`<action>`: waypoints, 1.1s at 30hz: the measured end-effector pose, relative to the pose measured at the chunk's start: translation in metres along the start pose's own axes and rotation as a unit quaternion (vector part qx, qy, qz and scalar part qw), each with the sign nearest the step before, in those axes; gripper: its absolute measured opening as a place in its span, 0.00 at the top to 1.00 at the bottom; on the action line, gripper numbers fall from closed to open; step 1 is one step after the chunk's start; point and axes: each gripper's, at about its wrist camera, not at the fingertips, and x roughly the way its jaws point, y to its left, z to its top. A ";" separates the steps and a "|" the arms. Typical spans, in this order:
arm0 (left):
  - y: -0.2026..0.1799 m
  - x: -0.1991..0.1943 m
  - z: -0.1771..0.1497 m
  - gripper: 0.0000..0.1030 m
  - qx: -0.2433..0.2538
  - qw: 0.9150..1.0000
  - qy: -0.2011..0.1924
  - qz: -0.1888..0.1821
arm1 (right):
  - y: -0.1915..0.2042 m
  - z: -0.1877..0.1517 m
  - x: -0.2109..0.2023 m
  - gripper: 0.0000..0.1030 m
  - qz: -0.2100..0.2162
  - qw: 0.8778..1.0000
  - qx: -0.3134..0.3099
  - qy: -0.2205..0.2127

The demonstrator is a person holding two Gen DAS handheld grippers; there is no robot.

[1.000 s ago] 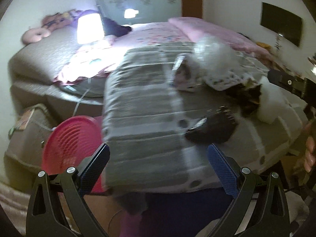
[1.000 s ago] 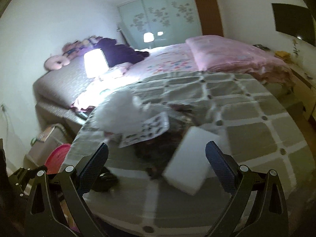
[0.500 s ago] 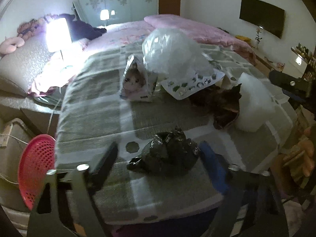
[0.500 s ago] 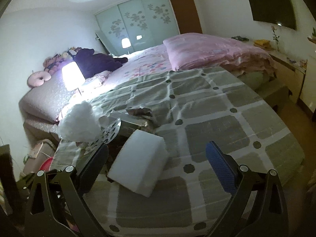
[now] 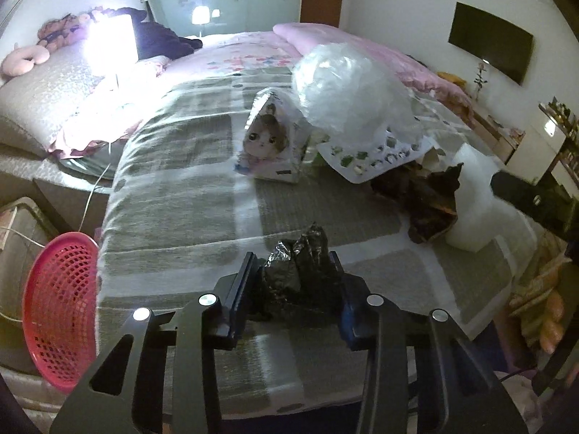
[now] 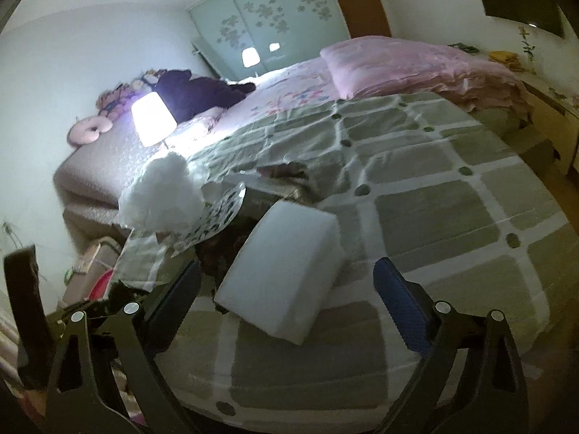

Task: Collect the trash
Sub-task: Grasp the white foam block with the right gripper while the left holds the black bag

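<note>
Roughly early going. Far left of the left-wrist frame: red basket (image 5: 59, 311) beside the bed, nothing visible inside. Lower centre: left gripper (image 5: 294, 291) closing around a crumpled black bag (image 5: 298, 271) on the checked blanket (image 5: 173, 195); pads look to be meeting it. Upper centre: cat-print packet (image 5: 269, 144), clear plastic bag (image 5: 347, 86), printed sheet (image 5: 376, 153). Right: brown wrapper (image 5: 423, 199). Right-wrist frame, lower centre: right gripper (image 6: 286, 291) spread wide, just starting to close, around a white foam block (image 6: 286, 275), not gripping. All trash still on the bed.
</note>
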 end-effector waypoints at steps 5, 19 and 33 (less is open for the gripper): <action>0.003 -0.009 0.001 0.64 0.007 1.000 -0.012 0.015 | 0.008 -0.005 0.011 0.20 0.007 1.000 -0.020 0.021; 0.029 -0.029 -0.003 0.64 -0.011 0.998 -0.030 0.046 | -0.004 0.001 0.003 0.56 0.012 1.000 -0.010 0.018; 0.068 -0.054 -0.009 0.64 -0.044 0.994 -0.047 0.085 | 0.004 0.014 -0.023 0.56 -0.008 0.999 -0.025 -0.042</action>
